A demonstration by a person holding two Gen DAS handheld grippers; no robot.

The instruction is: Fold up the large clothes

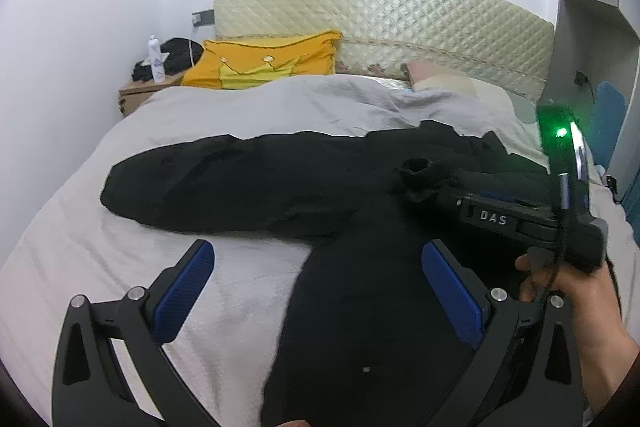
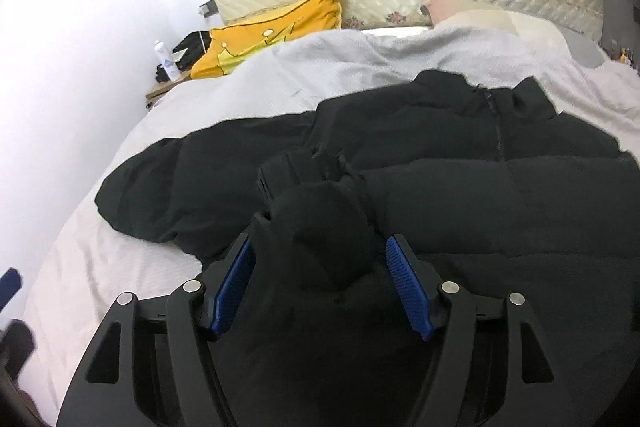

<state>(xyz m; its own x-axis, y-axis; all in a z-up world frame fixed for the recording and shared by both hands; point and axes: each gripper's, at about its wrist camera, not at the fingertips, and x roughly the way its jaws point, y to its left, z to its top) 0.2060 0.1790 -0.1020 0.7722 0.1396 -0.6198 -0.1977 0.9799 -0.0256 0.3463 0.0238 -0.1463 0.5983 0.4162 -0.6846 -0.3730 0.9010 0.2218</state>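
Observation:
A large black padded jacket lies spread on the bed, one sleeve stretched to the left; it also shows in the right wrist view. My left gripper is open above the jacket's lower part, its blue pads wide apart and holding nothing. My right gripper has its blue pads closed on a bunched black sleeve cuff, lifted over the jacket body. In the left wrist view the right gripper's body and the hand holding it show at the right, with the cuff at its tip.
The bed has a light grey cover, a yellow pillow and a cream quilted headboard. A wooden nightstand with a white bottle stands at the back left. A white wall runs along the left side.

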